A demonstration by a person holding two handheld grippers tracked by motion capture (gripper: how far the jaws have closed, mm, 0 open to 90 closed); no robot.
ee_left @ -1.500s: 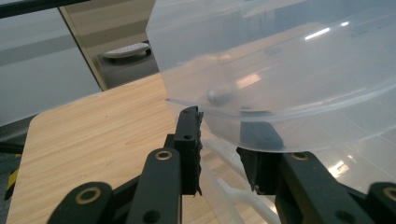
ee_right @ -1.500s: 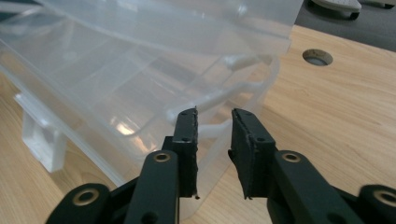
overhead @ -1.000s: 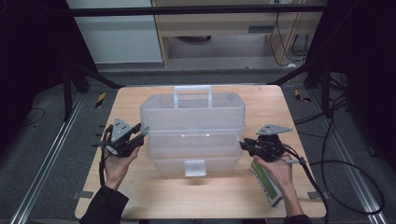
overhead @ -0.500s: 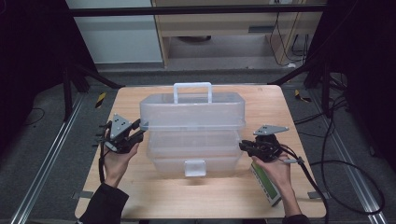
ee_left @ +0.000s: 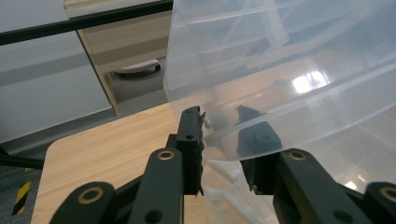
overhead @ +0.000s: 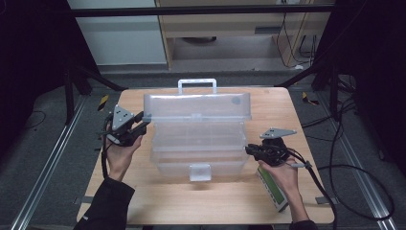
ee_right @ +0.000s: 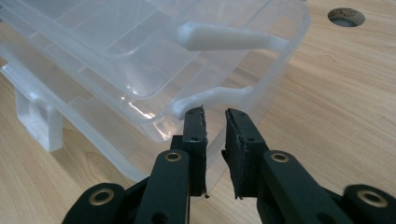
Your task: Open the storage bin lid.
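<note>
A lab or test workshop, not a home. The wooden worktop [overhead: 158, 201] stands inside a frame of black struts [overhead: 191, 10], on grey carpet [overhead: 43, 158] crossed by metal floor rails [overhead: 364, 172]. Loose black cables [overhead: 344, 143] trail over the floor, and yellow-black hazard tape [overhead: 103, 102] marks it. Behind stand plain white cabinets [overhead: 115, 33] and a bare wooden bench [overhead: 230, 24] with more cables hanging beside it.

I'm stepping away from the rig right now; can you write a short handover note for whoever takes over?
Left gripper: shut on the lid at its left edge, lid partly raised.
Right gripper: jaws have just been closing, small gap, nothing clamped, at the right rim of the box base on the table.
Done: lid unlatched. Left: probably steady base, open lid fully.
</note>
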